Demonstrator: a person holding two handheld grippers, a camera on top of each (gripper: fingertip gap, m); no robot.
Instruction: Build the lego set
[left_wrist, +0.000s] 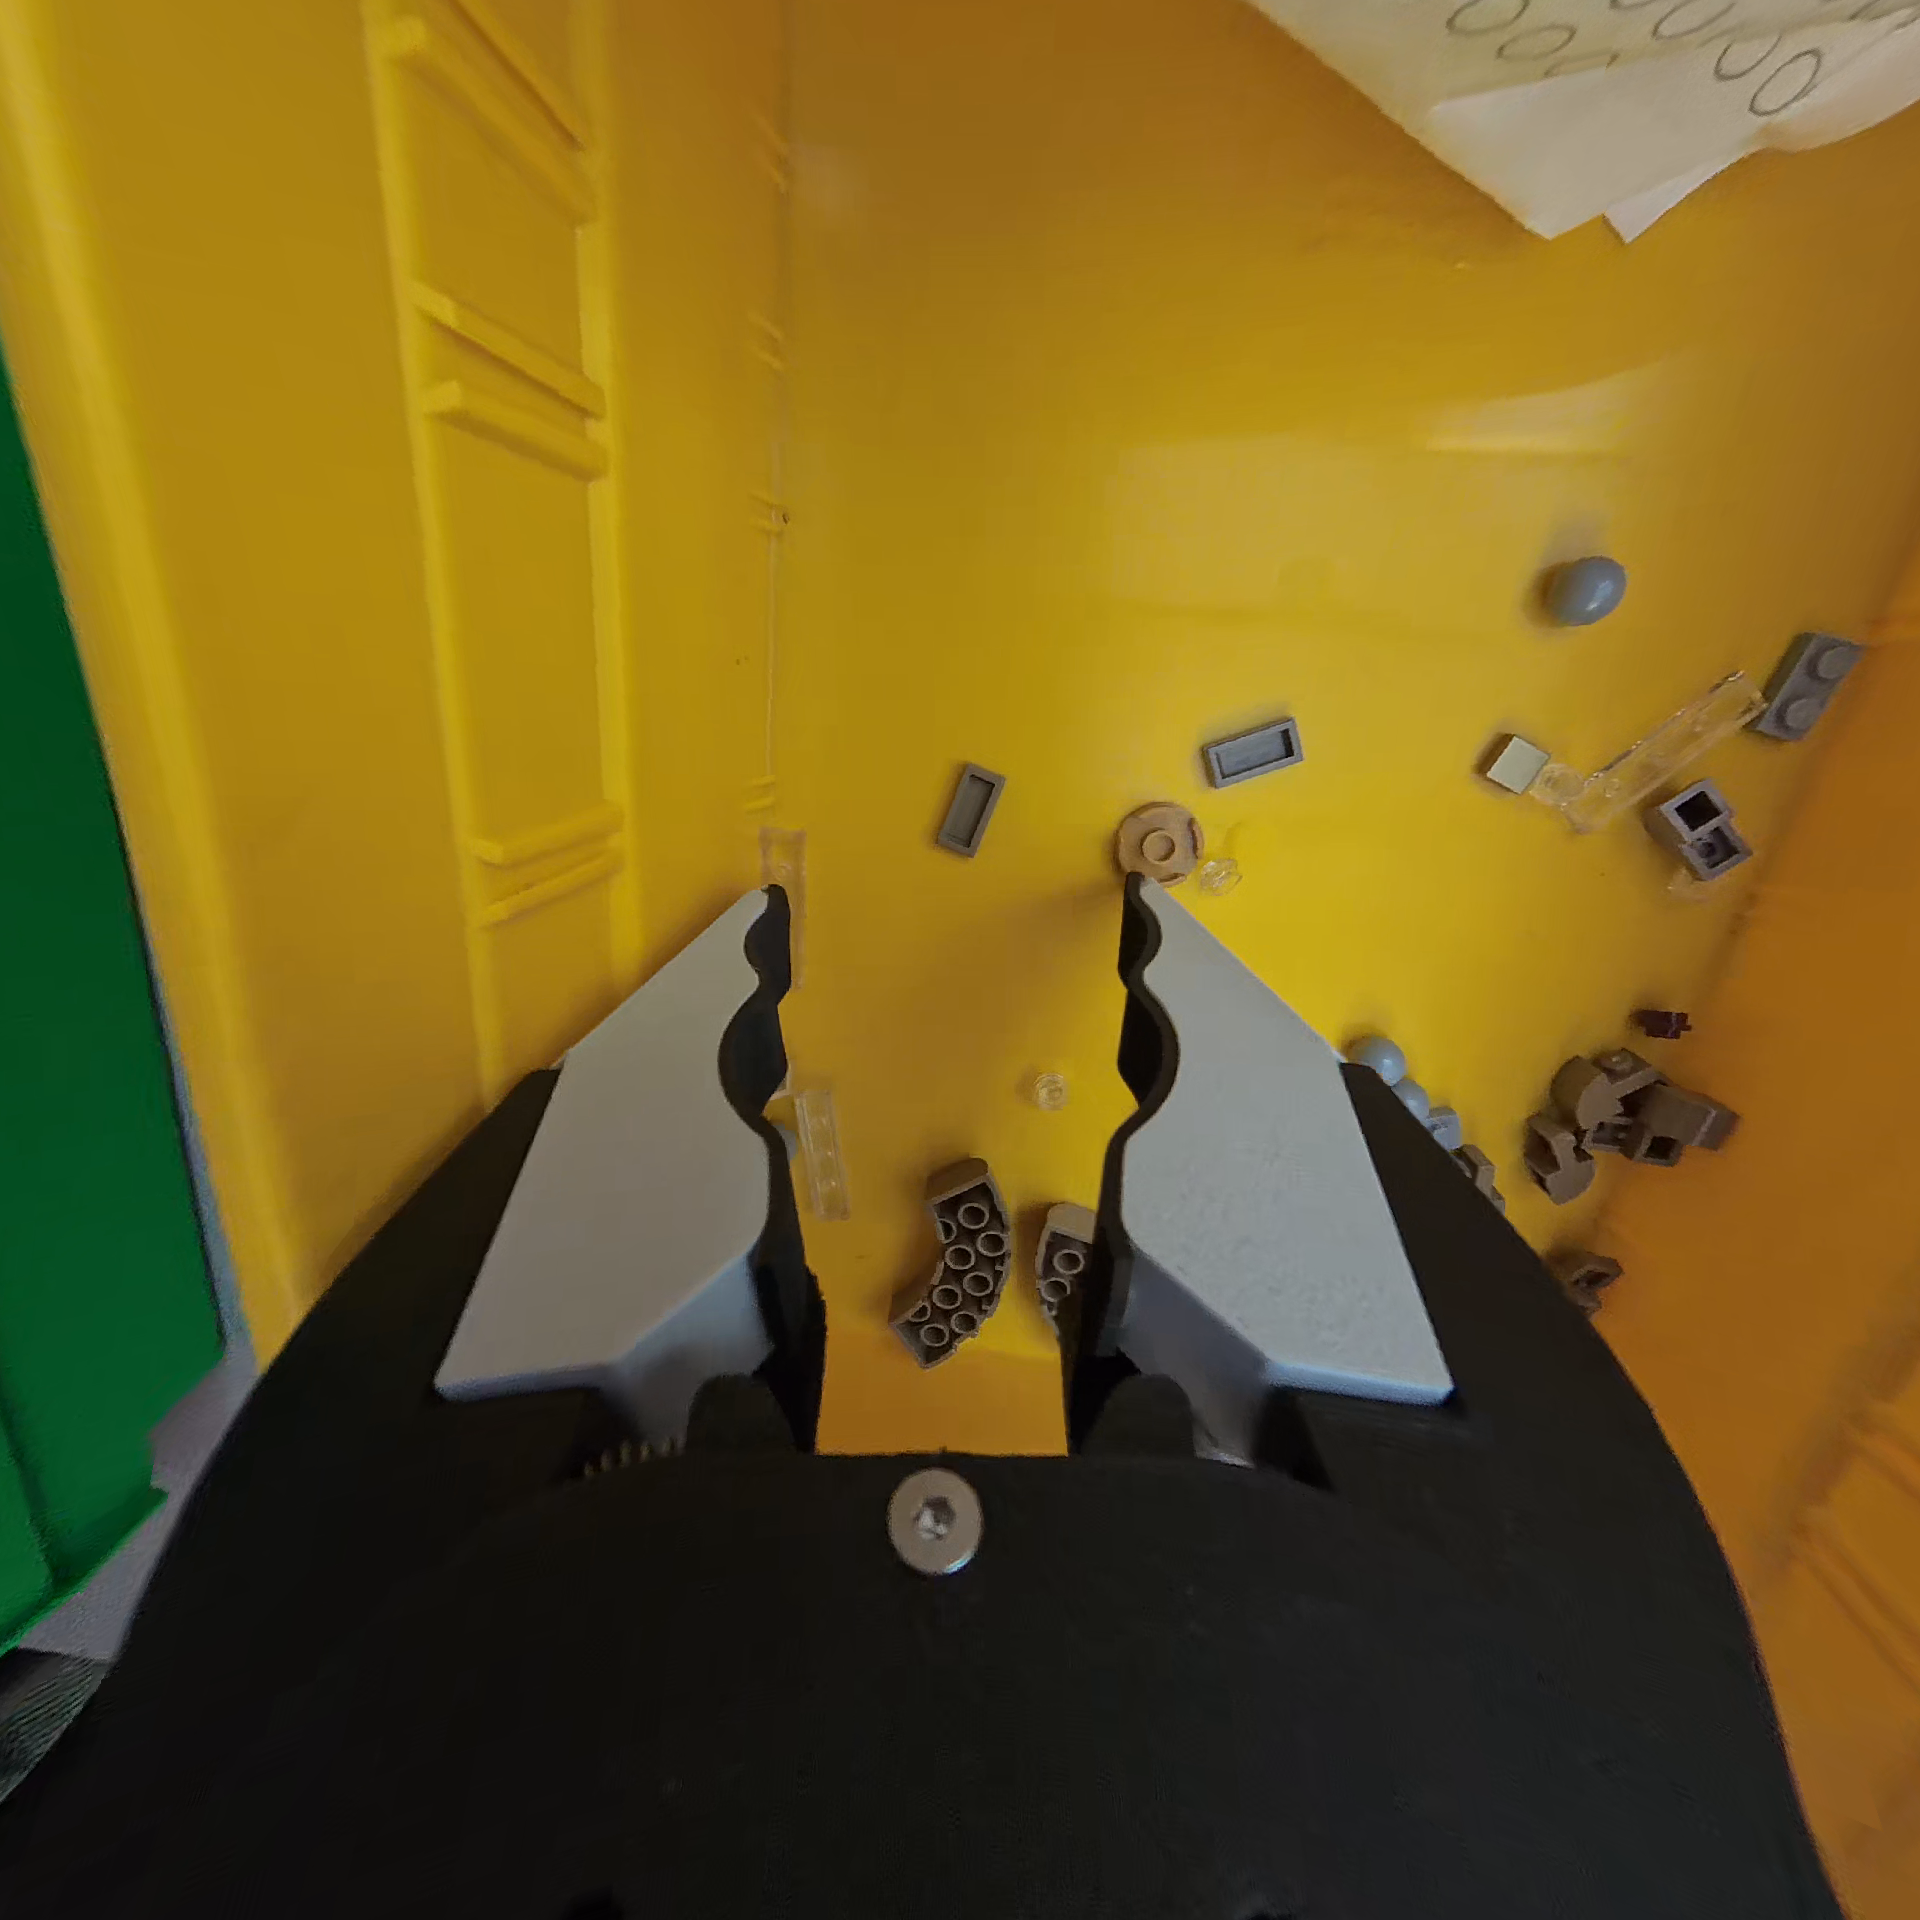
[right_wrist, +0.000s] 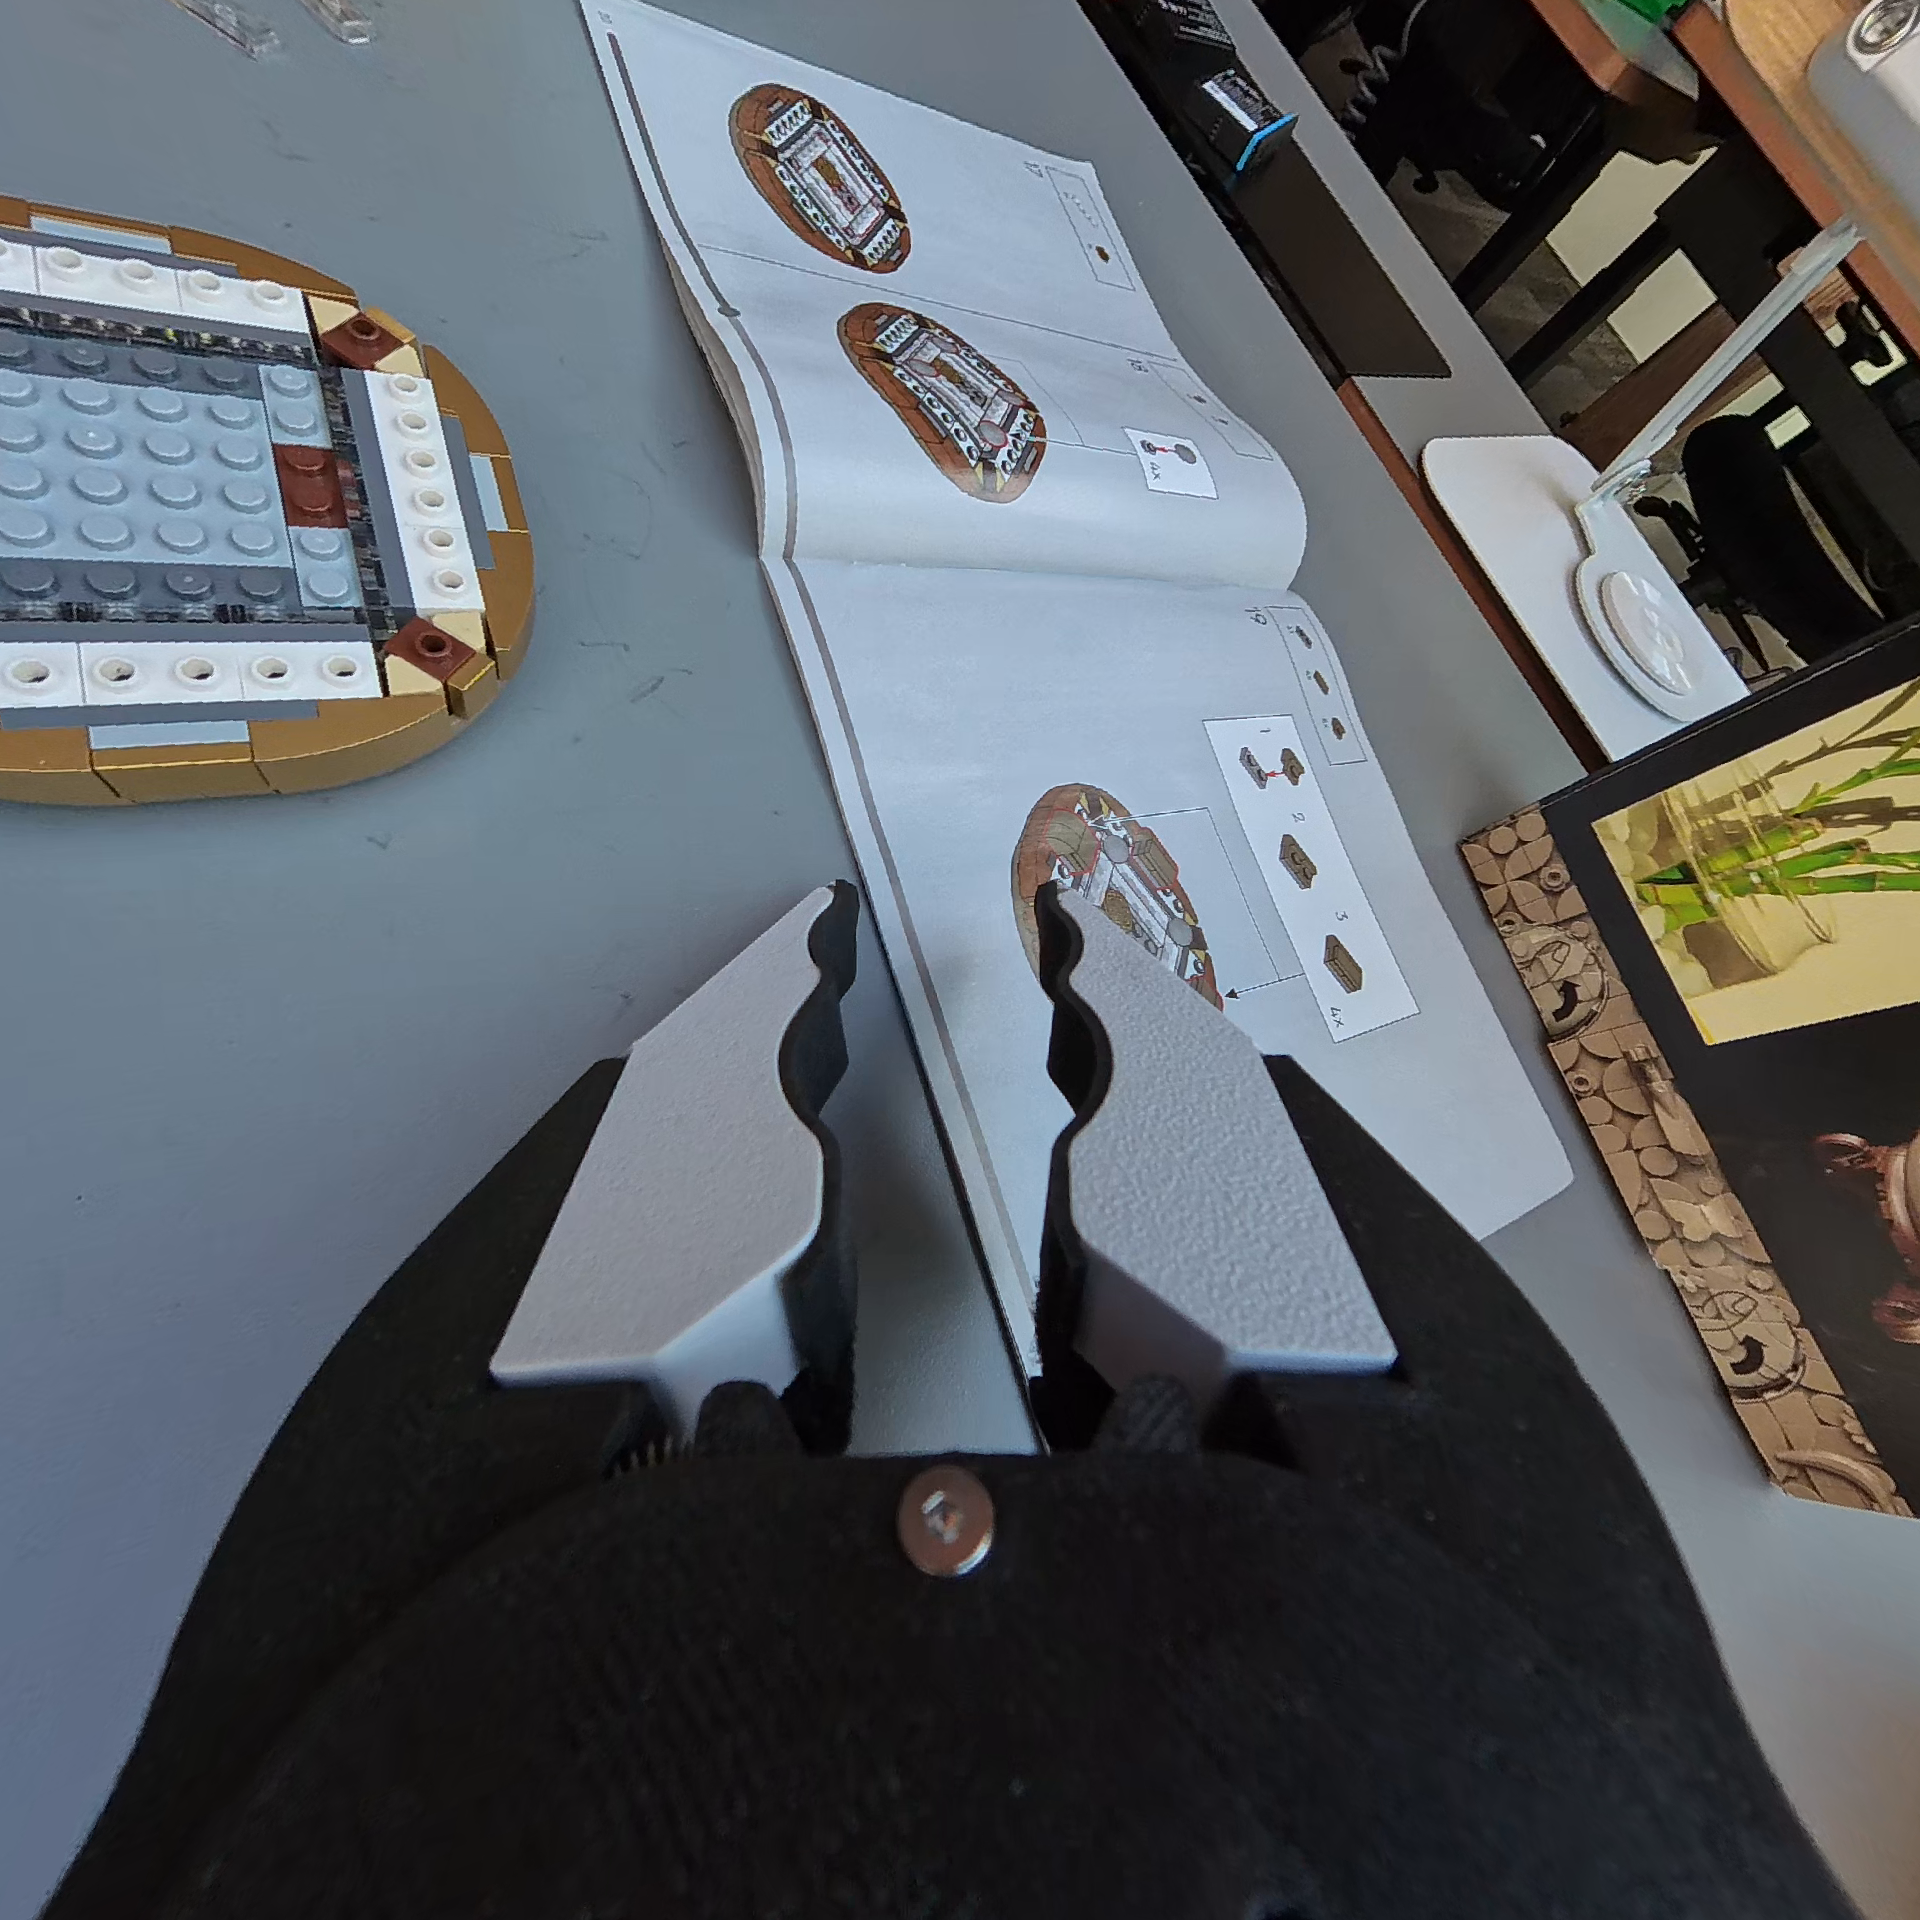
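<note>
In the left wrist view my left gripper (left_wrist: 951, 888) is open and empty inside a yellow bin (left_wrist: 1039, 468), above loose bricks. A tan round plate (left_wrist: 1161, 844) lies just past the right fingertip. A curved tan brick (left_wrist: 956, 1273) lies between the fingers, stud holes up. Grey tiles (left_wrist: 968, 808) and a clear long plate (left_wrist: 1652, 764) lie farther off. In the right wrist view my right gripper (right_wrist: 945, 888) is open and empty over the grey table (right_wrist: 312, 1039), at the edge of the open instruction booklet (right_wrist: 1039, 623). The oval part-built model (right_wrist: 208, 499) lies at the left.
A green bin (left_wrist: 73, 935) stands left of the yellow one. White paper bags (left_wrist: 1621, 94) lie in the bin's far corner. A heap of tan bricks (left_wrist: 1610, 1127) lies at the bin's right wall. The set's box (right_wrist: 1714, 1039) lies right of the booklet. A white lamp base (right_wrist: 1558, 582) stands behind. Spacing between my two grippers at the tips: around 60 cm. The left tips stand about 9 cm off the clear long plate (left_wrist: 1652, 764).
</note>
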